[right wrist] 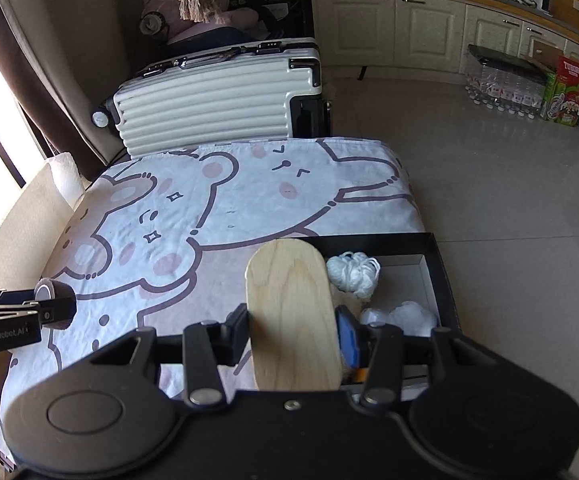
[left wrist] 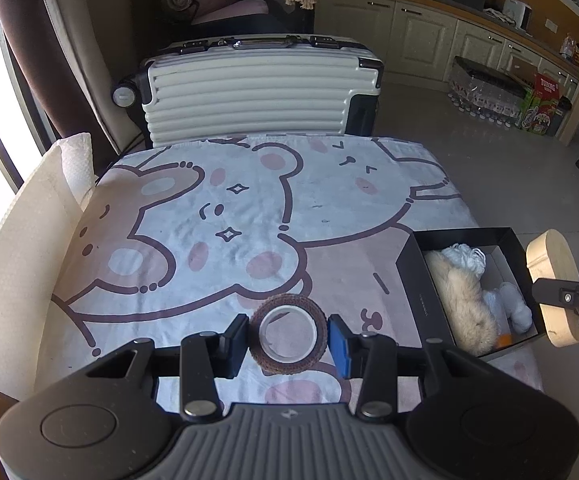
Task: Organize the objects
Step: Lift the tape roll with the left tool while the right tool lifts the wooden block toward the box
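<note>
Brown tape roll (left wrist: 288, 332) and oval wooden board (right wrist: 292, 316), both clamped.

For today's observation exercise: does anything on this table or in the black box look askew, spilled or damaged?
Nothing stands out. The black box sits square at the table's corner with soft toys inside; the tape roll and wooden piece are each held cleanly between fingers.

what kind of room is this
Most likely a lived-in home, an open kitchen and living space: cream kitchen cabinets along the wall, a white suitcase on the floor, a cartoon-bear cloth covering the table.
</note>
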The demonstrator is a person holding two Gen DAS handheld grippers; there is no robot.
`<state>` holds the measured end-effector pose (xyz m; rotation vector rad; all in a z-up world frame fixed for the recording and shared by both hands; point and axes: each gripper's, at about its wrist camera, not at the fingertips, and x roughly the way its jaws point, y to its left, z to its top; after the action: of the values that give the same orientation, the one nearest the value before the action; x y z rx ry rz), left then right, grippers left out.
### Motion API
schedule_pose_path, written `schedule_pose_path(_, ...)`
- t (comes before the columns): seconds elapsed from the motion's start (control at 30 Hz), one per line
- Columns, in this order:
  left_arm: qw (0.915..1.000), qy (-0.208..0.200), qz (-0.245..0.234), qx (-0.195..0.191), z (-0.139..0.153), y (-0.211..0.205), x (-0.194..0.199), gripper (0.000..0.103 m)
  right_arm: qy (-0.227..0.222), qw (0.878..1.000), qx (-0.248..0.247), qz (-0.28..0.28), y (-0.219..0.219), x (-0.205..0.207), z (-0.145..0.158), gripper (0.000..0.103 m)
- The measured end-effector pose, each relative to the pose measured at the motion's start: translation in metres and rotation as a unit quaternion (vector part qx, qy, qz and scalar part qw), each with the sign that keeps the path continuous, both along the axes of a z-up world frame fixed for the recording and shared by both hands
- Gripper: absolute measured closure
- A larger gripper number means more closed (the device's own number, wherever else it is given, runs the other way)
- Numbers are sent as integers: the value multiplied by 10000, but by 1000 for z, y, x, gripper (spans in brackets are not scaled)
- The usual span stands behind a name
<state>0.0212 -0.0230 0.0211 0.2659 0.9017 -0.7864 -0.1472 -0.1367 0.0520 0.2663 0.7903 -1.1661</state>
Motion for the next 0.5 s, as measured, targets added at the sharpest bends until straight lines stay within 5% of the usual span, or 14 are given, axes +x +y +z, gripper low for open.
schedule_pose_path(0.5,10000,-17,-8,66,2,-8,-6,60,33,10000,-64,-5,0,-6,3,57)
